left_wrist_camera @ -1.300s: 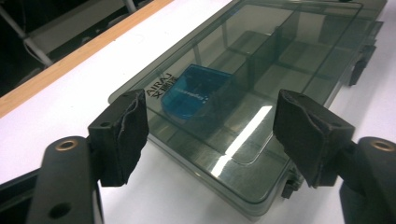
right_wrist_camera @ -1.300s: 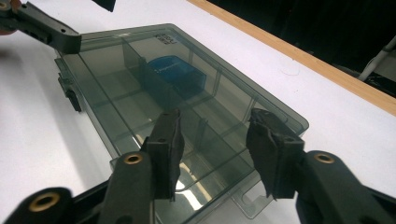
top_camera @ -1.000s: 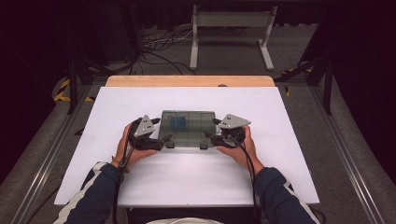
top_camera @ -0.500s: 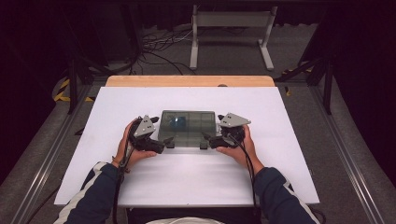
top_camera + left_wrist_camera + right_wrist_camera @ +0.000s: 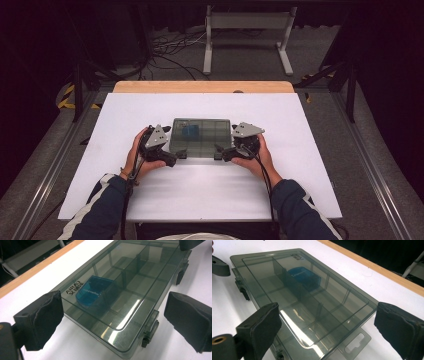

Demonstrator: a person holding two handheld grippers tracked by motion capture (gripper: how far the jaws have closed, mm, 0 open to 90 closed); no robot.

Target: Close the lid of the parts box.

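Light fell from above onto the white rectangular worktop point(image 5: 200, 190), which was bright and evenly lit in the high view, while the floor and the room around it sank into near black. That view was soft and a little grainy, with fine detail lost. Shadows on the worktop were faint and short, lying just under the hands. In both gripper views the smoky transparent plastic compartment box point(image 5: 130, 290) carried pale streaks of glare on its lid, strongest near the closest edge. The black padded jaws at the bottom of those views were slightly out of focus, and straight edges bowed a little toward the corners.
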